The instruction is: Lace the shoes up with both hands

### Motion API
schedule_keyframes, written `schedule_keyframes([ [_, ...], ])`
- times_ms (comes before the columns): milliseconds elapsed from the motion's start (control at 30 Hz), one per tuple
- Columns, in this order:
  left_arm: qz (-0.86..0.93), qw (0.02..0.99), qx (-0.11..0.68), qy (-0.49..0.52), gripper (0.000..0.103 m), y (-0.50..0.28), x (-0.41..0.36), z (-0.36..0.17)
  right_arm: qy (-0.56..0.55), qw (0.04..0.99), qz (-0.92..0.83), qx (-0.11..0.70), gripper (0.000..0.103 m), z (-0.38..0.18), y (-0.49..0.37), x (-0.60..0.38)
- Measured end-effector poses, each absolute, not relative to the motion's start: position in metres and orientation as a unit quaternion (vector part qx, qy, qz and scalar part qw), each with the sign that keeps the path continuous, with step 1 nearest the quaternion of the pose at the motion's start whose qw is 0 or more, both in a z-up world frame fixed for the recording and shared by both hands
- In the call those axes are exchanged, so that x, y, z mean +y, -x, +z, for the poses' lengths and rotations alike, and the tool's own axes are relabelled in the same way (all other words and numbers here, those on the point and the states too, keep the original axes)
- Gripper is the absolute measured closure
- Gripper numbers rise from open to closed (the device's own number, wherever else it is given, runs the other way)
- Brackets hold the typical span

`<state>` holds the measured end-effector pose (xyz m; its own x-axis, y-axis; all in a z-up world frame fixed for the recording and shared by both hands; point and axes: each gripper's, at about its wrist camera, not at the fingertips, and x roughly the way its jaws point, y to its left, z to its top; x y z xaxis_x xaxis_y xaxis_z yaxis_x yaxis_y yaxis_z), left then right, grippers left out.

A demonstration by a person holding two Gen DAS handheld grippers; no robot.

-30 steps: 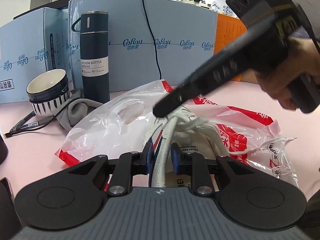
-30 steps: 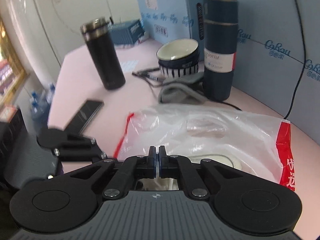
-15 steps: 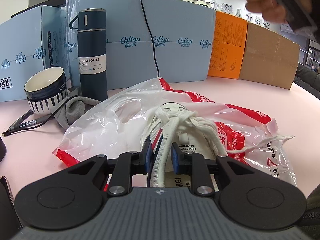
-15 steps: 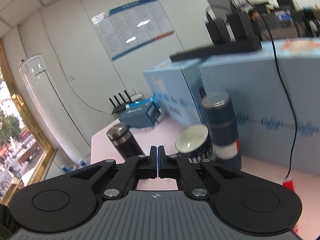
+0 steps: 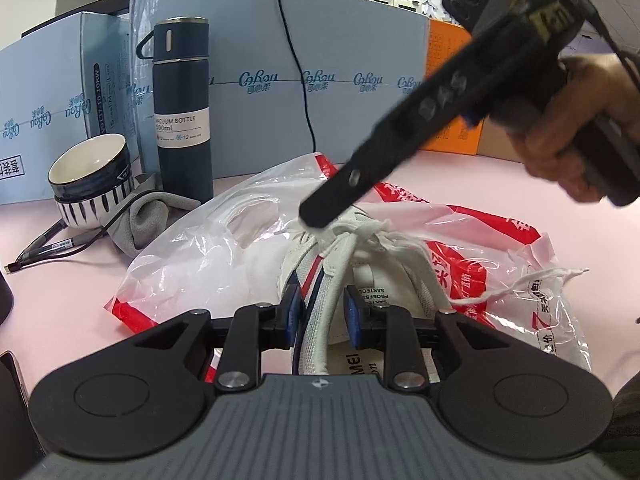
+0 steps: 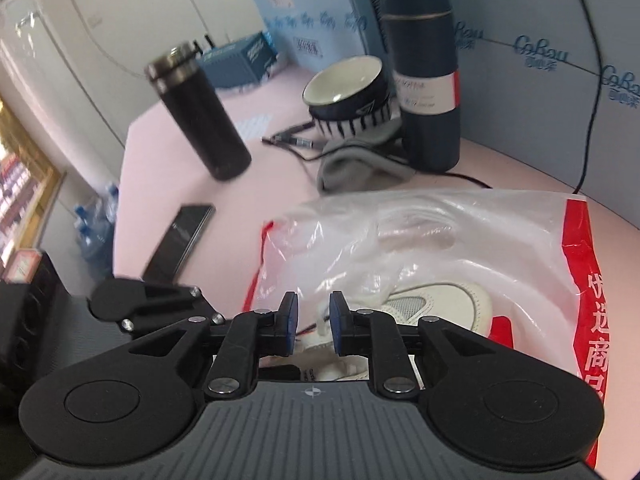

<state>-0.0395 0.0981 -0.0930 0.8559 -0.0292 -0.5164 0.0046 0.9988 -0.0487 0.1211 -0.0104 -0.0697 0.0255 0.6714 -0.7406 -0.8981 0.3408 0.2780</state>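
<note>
A white shoe point(image 5: 384, 280) lies on a red-and-white plastic bag point(image 5: 208, 264) on the pink table. My left gripper point(image 5: 323, 312) grips the shoe's striped side wall with a lace strand between its blue pads; its jaws are easing open slightly. The bunched white laces point(image 5: 360, 236) sit over the tongue, and one frayed lace end point(image 5: 520, 284) trails right. My right gripper point(image 5: 316, 218) comes down from the upper right, tip at the lace bunch. In the right wrist view the right gripper point(image 6: 313, 318) is opening, a bit of lace point(image 6: 320, 314) loose between its pads, above the shoe point(image 6: 440, 304).
A dark vacuum bottle point(image 5: 182, 108), a striped bowl point(image 5: 92, 176), a grey cloth point(image 5: 152, 216) and pens with a cable point(image 5: 52, 246) stand left behind the bag. Blue boxes point(image 5: 280, 100) wall the back. A black tumbler point(image 6: 200, 112) and a phone point(image 6: 180, 240) lie further left.
The right gripper swung up away from the shoe, then came back down to the lace bunch, and its shut jaws have parted. The left gripper kept its place on the shoe.
</note>
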Motion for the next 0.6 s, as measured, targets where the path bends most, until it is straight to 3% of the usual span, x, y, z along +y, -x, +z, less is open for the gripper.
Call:
schedule_keyframes([
  [233, -0.022, 0.963, 0.269, 0.012, 0.078, 0.041, 0.095, -0.091, 0.152, 0.722, 0.548, 0.394, 0.099, -0.08, -0.11, -0.011],
  [467, -0.037, 0.96, 0.278, -0.003, 0.073, 0.037, 0.093, -0.091, -0.107, 0.701, 0.541, 0.453, 0.1, -0.051, -0.157, -0.043],
  [600, -0.041, 0.959, 0.281, -0.01, 0.069, 0.035, 0.092, -0.091, -0.172, 0.693, 0.544, 0.44, 0.1, -0.02, -0.172, -0.052],
])
